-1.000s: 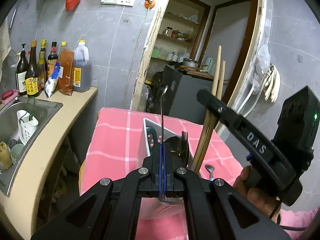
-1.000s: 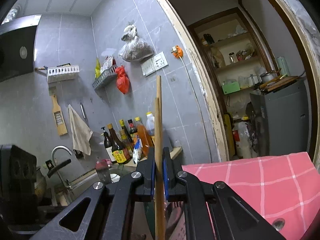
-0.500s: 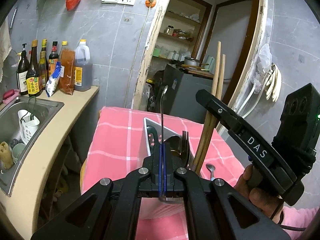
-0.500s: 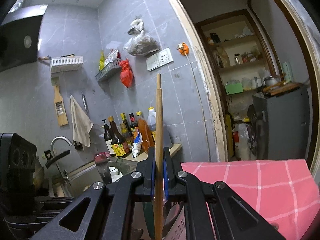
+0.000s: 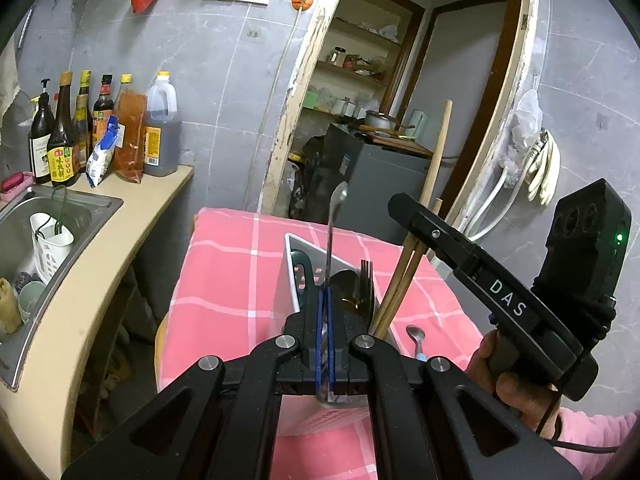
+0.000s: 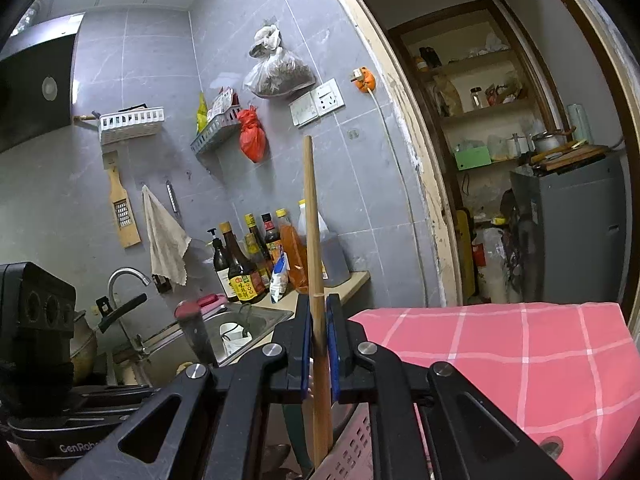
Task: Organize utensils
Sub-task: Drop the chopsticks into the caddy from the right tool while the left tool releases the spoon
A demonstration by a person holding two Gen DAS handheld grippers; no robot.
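Left wrist view: left gripper (image 5: 327, 308) jaws tight on spoon (image 5: 334, 232), right gripper (image 6: 319, 344) jaws on chopsticks (image 6: 313, 248).

Two chopsticks (image 5: 404, 268) counted; one long-handled spoon (image 5: 334, 224); one fork (image 5: 366, 280); one small spoon (image 5: 416, 338) on cloth; one utensil holder (image 5: 290, 264); six bottles (image 5: 160, 128) on counter; two grippers (image 5: 436, 236).

Between the right gripper's (image 6: 318, 344) jaws the two chopsticks (image 6: 316, 280) no longer end level: one now stops just above the jaws, while its partner stands far higher than a second ago
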